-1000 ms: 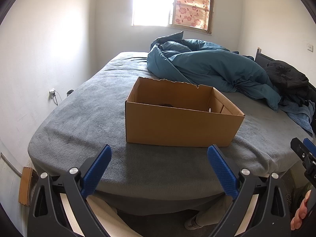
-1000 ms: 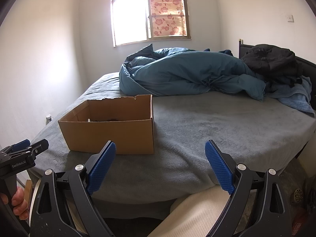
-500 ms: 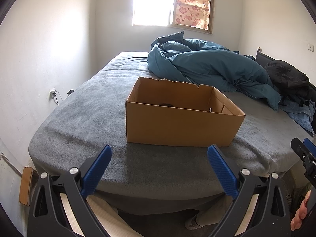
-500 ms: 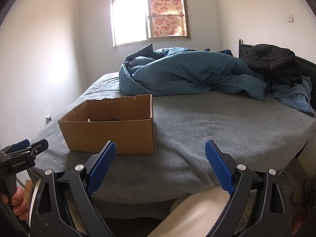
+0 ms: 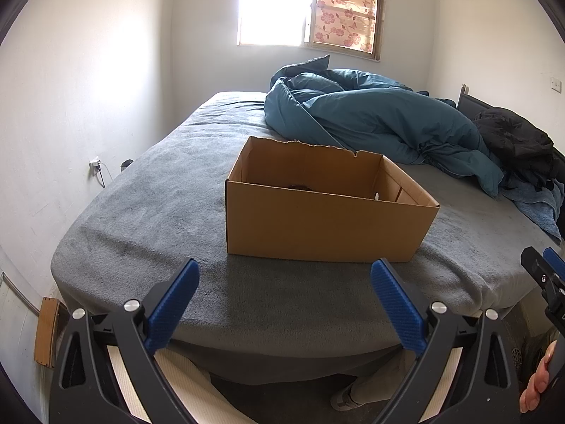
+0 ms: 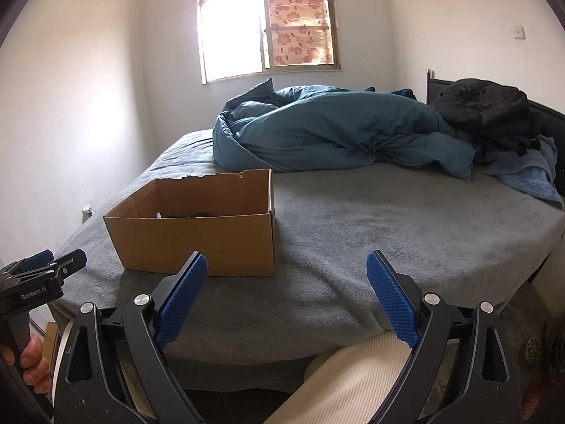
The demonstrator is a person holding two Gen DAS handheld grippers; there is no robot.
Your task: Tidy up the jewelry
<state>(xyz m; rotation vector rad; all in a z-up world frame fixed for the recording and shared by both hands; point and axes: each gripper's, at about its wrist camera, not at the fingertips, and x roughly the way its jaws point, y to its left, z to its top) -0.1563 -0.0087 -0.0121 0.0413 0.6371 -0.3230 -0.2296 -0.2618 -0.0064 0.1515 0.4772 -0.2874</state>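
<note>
Cardboard box [image 5: 328, 226] on bed [image 5: 148, 212]; left gripper [image 5: 284, 304] and right gripper [image 6: 286, 295] spread empty; lower gently past rim toward dark contents.

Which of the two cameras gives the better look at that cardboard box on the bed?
The left wrist view: the cardboard box sits nearly centred there, showing its open top, torn back edge and inner walls. The right wrist view shows the box off to the left, at a flatter angle.

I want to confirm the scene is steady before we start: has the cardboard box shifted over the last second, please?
No. In the left wrist view the cardboard box sits at the same spot on the grey bed cover, equally far from the teal duvet.
</note>
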